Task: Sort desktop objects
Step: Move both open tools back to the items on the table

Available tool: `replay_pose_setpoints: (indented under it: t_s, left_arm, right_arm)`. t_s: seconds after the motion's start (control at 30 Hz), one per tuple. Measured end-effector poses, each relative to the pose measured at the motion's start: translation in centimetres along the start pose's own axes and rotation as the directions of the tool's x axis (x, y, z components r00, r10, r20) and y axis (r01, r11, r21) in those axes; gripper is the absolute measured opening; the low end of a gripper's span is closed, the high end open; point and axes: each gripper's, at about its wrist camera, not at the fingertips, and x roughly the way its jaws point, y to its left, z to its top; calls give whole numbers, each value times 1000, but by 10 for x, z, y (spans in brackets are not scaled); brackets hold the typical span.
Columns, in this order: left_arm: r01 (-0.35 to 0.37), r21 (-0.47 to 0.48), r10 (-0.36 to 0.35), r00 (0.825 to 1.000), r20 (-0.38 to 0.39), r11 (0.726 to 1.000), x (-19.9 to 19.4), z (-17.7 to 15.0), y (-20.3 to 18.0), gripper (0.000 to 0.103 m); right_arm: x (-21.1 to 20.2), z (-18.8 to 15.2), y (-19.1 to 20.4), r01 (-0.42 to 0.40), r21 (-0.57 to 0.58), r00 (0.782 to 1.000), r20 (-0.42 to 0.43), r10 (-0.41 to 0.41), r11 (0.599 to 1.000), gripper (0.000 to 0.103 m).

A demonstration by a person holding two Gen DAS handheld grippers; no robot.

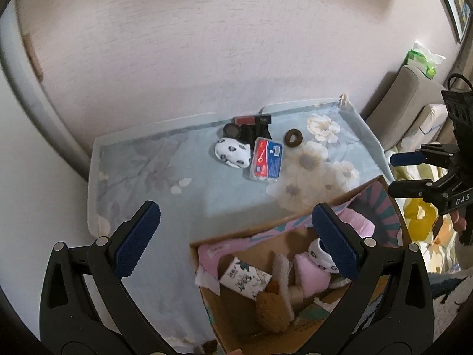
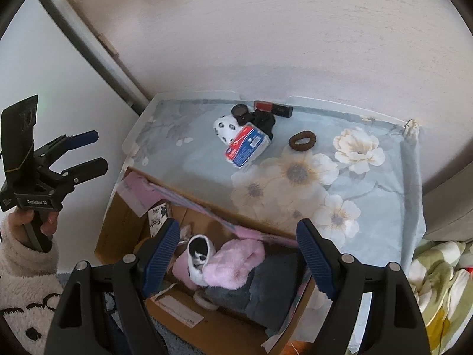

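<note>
wall (image 1: 207, 44): pale pink | sofa (image 1: 405, 100): beige | framed picture (image 1: 456, 6)

the right finger of the left gripper (image 1: 236, 242) is covering part of the spotted sock (image 1: 317, 254) inside the cardboard box (image 1: 207, 301), whose near end is running off the bottom edge. the black items (image 2: 260, 118) at the back of the table (image 2: 177, 159) are lying partly under the blue packet (image 2: 246, 146) and are staying too small to identify. the packet's print is reading as blur. the person's sleeve (image 2: 20, 281) is being cut by the left edge.
</note>
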Motion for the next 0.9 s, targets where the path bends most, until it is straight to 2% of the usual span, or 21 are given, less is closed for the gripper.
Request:
replay_pose_setpoints:
  t_s: [0.13,0.33,0.5,0.67,0.8,0.9]
  left_arm:
    - [42,32,-41,999,-16,999,14,21,11,103]
    - [88,145,-82,995,-49,985,48,73,18,103]
    - [135,248,-103,985,-139,959,117,99,21,103]
    - [215,204,-167,959,-230,955,184,95,35,101]
    - [261,156,-213,939,-269,953,209,88,41,101]
    - [262,166,-206,934,-293,951,222,84,39,101]
  right_arm:
    - [6,14,-7,34,12,999,-4,-34,999,78]
    - [15,51,-17,112,-29,994,4,-112,993,78]
    - [44,82,-35,148,-97,989,-17,-150,984,78]
    - [108,97,-68,154,-136,981,-101,-168,979,78]
    - [143,100,-82,133,-140,975,-158,-154,981,78]
    - [163,100,-87,139,-150,965,-201,-168,979,78]
